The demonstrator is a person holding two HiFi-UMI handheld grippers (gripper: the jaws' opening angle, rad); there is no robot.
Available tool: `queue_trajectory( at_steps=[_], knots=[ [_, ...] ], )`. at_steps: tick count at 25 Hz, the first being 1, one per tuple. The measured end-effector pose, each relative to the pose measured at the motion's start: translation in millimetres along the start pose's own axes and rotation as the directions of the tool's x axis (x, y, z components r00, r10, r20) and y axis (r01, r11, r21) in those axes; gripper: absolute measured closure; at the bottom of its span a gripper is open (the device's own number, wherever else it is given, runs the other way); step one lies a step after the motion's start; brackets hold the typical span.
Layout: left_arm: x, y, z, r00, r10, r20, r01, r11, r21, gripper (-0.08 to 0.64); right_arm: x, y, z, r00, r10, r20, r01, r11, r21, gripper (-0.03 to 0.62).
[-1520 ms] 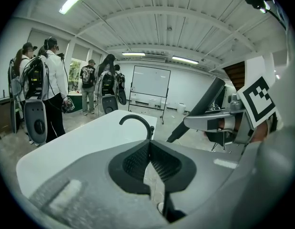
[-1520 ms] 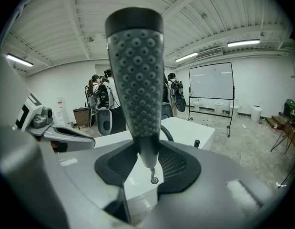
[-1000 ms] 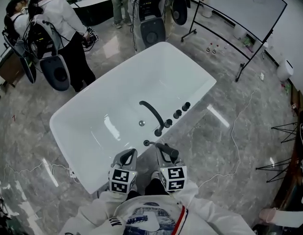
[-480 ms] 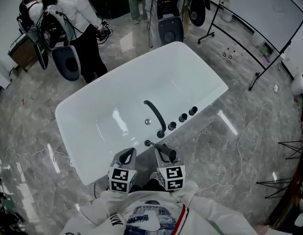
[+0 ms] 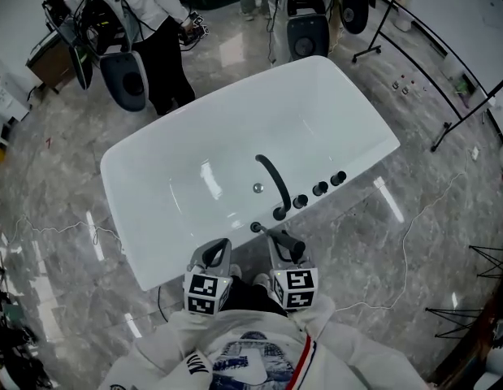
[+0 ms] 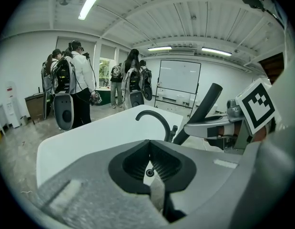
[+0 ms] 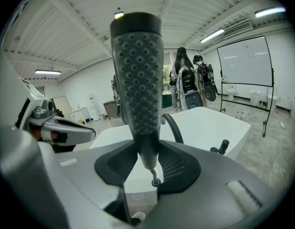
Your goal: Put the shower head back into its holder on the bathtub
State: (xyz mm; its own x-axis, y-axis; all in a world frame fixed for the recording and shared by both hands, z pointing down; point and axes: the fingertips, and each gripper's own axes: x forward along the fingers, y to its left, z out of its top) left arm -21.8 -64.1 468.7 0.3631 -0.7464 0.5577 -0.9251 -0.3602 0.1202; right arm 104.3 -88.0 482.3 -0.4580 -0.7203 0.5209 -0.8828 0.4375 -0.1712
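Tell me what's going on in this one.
A person stands at the near rim of a white bathtub with a hand-held gripper in each hand. The right hand-held gripper is clamped on the shower head, just by that rim, not yet put back. The left hand-held gripper is shut and empty beside it.

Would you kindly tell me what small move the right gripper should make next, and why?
Probably ease the right gripper forward and down toward the small dark holder on the bathtub rim. Its jaws are clamped on the shower head, which sits just short of that holder, not yet seated.
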Motion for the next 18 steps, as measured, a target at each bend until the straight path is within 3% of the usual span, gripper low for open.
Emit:
queue_trajectory(
  at_steps=[14,18],
  knots=[
    [28.8,18.8,-6.4,0.999,-0.040,-0.022,0.040,0.999,0.036,0.560,20.4,-5.3,-11.9,0.998,-0.051,-0.046,0.052,0.999,0.010,0.456],
    [37.4,30.3,-10.9,0.999,-0.044,-0.022,0.044,0.999,0.012,0.560,27.8,-6.5,-16.9,0.996,-0.067,-0.062,0.068,0.998,0.013,0.456]
  ],
)
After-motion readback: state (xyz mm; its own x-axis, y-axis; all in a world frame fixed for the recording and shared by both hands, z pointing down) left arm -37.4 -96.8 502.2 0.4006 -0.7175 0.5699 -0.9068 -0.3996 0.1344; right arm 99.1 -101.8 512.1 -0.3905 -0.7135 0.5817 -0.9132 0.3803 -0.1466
